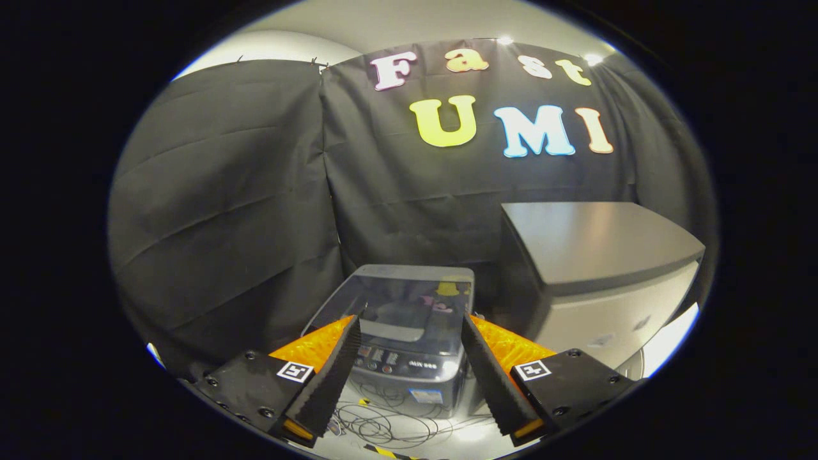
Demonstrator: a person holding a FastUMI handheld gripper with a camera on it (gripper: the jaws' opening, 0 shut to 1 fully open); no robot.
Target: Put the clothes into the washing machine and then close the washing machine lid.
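Gripper view looks forward and down, between the fingers (348,358), toward the nearby washing machine (409,338).

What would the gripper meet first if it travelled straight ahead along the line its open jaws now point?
Most likely the small washing machine, which sits framed between the open gripper jaws with its lid down. The jaws hold nothing. Depth is hard to judge in this fisheye view.

Small print on washing machine (409,367) panel (too blurred), nothing legible
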